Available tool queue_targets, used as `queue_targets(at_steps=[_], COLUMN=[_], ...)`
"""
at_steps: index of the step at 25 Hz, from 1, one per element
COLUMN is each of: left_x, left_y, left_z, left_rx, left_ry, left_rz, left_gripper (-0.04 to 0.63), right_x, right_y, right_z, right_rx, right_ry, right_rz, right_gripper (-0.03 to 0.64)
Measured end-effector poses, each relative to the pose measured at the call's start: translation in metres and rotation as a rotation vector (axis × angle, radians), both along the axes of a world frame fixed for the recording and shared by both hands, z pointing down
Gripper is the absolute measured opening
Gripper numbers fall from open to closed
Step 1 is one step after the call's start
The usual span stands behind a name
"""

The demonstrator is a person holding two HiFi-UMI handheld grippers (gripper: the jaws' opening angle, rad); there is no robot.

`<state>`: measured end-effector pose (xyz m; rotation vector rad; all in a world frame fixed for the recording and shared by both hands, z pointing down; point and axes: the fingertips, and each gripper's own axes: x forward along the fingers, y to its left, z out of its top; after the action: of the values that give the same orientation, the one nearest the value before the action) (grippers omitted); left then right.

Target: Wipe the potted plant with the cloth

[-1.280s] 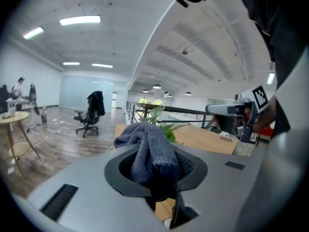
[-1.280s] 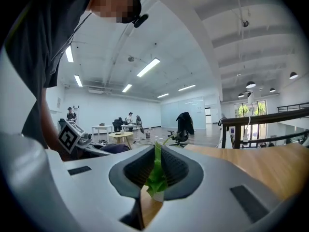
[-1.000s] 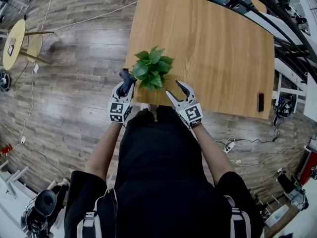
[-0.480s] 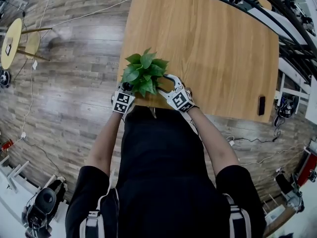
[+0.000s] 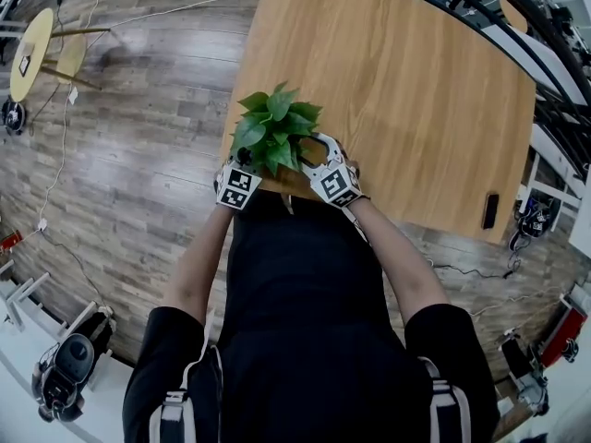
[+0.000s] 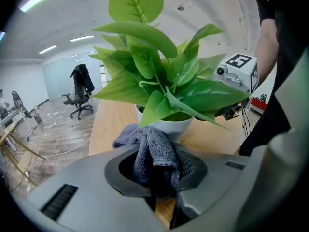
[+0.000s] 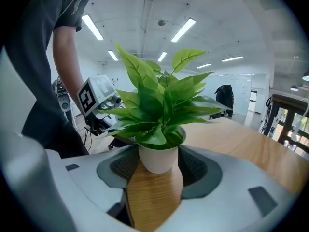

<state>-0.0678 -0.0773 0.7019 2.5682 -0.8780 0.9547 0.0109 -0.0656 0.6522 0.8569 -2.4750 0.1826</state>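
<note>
A leafy green plant [image 5: 277,127] in a white pot [image 7: 158,159] stands at the near edge of the wooden table [image 5: 416,90]. My left gripper [image 6: 157,162] is shut on a bunched grey cloth [image 6: 150,146], which it holds just in front of the pot [image 6: 171,127] on the pot's left side. From the other side my right gripper [image 7: 155,179] stands open, its wide jaws flanking the pot's base. In the head view both grippers, left [image 5: 242,166] and right [image 5: 319,151], reach in under the leaves, which hide their fingertips.
A dark phone [image 5: 490,210] lies near the table's right front edge. A round yellow side table [image 5: 28,53] and cables are on the wood floor at left. An office chair [image 6: 79,91] stands far off. The person's torso is close against the table edge.
Both grippers have come down and forward from in front of the plant to either side of the pot. The right jaws now flank the pot; over the last half second little has moved.
</note>
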Motion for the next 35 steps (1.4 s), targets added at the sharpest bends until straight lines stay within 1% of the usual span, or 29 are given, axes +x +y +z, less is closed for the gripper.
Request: queue_targets(at_steps=[3,7,9,11,15,16,18,20,21,24,26,31,35], left_x=[0.002,0.011,0.010,0.007,-0.007,-0.009,-0.012,-0.012,-0.012,-0.011,-0.009,-0.004,0.003], left_y=[0.014,0.032,0.033,0.028,0.010,0.005,-0.002,-0.008,-0.010,-0.012,-0.010,-0.004,0.009], left_z=[0.000,0.003,0.005,0.005,0.005,0.004,0.002,-0.002,-0.003,-0.004,-0.004,-0.004,-0.011], left_rx=[-0.025,-0.052,-0.057,-0.058,-0.057,-0.055,-0.047,-0.041,-0.039,-0.030,-0.025,-0.026,-0.024], left_ry=[0.016,0.025,0.025,0.023,0.031,0.031,0.022,0.018,0.017,0.010,0.004,-0.011,0.017], left_rz=[-0.012,0.027,0.027,0.007,-0.055,-0.064,-0.072,-0.078,-0.079,-0.066,-0.049,-0.021,-0.014], left_gripper=[0.114,0.115,0.115,0.115,0.115,0.115,0.115,0.115,0.115,0.115,0.115,0.115,0.115], right_x=[-0.002,-0.003,-0.005,-0.007,-0.016,-0.015,-0.006,0.003,0.005,-0.001,-0.005,-0.003,0.001], right_y=[-0.001,-0.003,-0.002,0.004,0.030,0.032,0.025,0.012,0.006,-0.001,-0.002,-0.004,-0.005], right_z=[0.001,0.001,0.000,-0.001,0.000,0.001,0.003,0.002,0.000,-0.002,-0.002,-0.002,-0.001], right_rx=[0.002,-0.001,-0.006,-0.013,-0.032,-0.043,-0.060,-0.048,-0.034,0.009,0.022,0.015,0.000], right_ry=[-0.010,-0.018,-0.018,-0.011,0.021,0.015,-0.007,-0.005,0.004,0.037,0.048,0.036,0.018], right_rz=[0.003,0.010,0.009,-0.008,-0.094,-0.086,-0.020,0.030,0.029,-0.044,-0.068,-0.021,0.012], right_gripper=[0.241,0.241,0.241,0.242,0.241,0.241,0.242,0.242,0.242,0.242,0.242,0.242,0.242])
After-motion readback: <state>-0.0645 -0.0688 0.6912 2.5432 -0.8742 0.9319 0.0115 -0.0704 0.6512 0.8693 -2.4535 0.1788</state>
